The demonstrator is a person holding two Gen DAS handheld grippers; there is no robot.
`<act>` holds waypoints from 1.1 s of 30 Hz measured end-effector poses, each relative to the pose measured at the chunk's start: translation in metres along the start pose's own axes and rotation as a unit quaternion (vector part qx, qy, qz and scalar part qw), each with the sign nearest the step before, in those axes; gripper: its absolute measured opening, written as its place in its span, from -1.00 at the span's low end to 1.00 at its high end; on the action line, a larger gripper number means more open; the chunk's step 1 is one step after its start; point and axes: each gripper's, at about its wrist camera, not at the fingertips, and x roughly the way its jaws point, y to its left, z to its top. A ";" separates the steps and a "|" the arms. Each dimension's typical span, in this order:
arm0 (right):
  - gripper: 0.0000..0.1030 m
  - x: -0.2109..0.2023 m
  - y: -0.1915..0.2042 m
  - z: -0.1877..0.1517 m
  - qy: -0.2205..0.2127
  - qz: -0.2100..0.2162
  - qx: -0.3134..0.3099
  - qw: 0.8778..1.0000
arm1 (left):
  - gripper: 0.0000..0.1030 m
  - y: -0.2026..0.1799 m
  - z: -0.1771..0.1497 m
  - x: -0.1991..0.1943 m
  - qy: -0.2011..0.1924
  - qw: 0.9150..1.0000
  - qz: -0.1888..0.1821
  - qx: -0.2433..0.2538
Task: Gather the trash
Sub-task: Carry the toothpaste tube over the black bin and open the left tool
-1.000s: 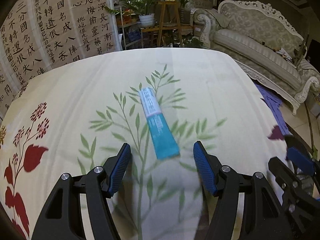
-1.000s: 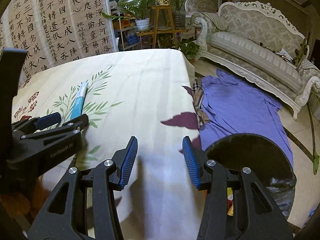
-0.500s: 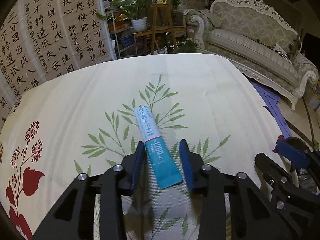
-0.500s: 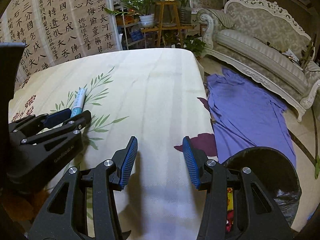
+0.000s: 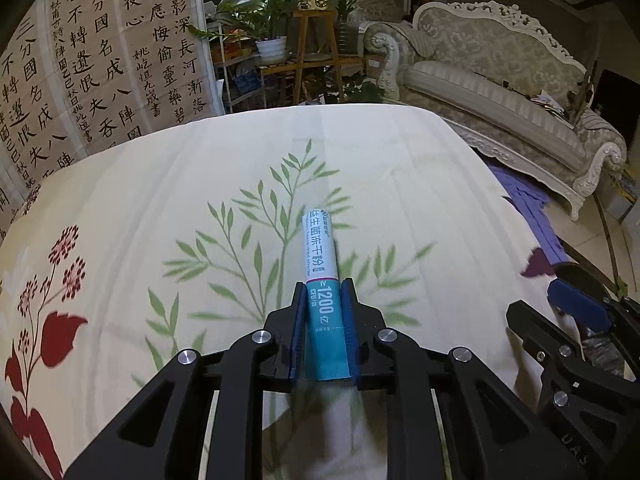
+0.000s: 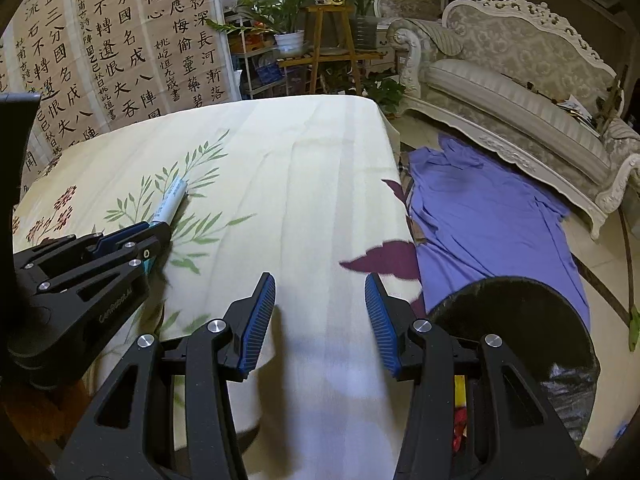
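Note:
A white and teal stick sachet [image 5: 320, 256] lies on the flowered tablecloth [image 5: 160, 184]. My left gripper [image 5: 323, 300] is shut on its teal end, the white end pointing away from me. The sachet also shows in the right wrist view [image 6: 170, 200], held by the left gripper [image 6: 154, 230]. My right gripper [image 6: 320, 300] is open and empty above the table's right front edge. It appears at the right edge of the left wrist view [image 5: 576, 312]. A black bin [image 6: 520, 320] lined with a black bag stands on the floor, right of the right gripper, with some trash inside.
A purple cloth [image 6: 488, 216] lies on the floor right of the table. An ornate sofa [image 6: 520, 80] runs along the right. A calligraphy screen [image 6: 100, 48] stands behind the table at left, with plants on stands [image 6: 320, 20] at the back.
My left gripper moved forward over the sachet's teal end and closed on it. The right gripper stayed open and shifted slightly.

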 end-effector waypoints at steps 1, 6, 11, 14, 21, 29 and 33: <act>-0.11 -0.003 0.000 -0.003 -0.001 -0.001 0.001 1.000 | -0.64 -0.001 -0.004 -0.003 -0.001 1.000 -0.002 0.001; -0.11 -0.021 -0.007 -0.020 -0.005 -0.009 0.007 1.000 | -0.64 -0.007 -0.018 -0.017 -0.003 1.000 -0.012 0.000; -0.11 -0.040 -0.017 -0.039 -0.009 -0.022 0.017 1.000 | -0.64 -0.020 -0.032 -0.032 -0.008 1.000 -0.027 0.006; -0.11 -0.050 -0.023 -0.051 -0.010 -0.033 0.023 0.999 | -0.64 -0.031 -0.040 -0.041 -0.012 0.999 -0.038 0.014; -0.11 -0.070 -0.046 -0.070 -0.017 -0.063 0.041 0.997 | -0.64 -0.064 -0.051 -0.057 -0.025 0.997 -0.060 0.038; -0.11 -0.090 -0.088 -0.085 -0.025 -0.115 0.072 0.991 | -0.64 -0.116 -0.049 -0.068 -0.041 0.991 -0.098 0.079; -0.11 -0.098 -0.110 -0.091 -0.029 -0.137 0.093 0.986 | -0.64 -0.144 -0.049 -0.069 -0.050 0.987 -0.113 0.103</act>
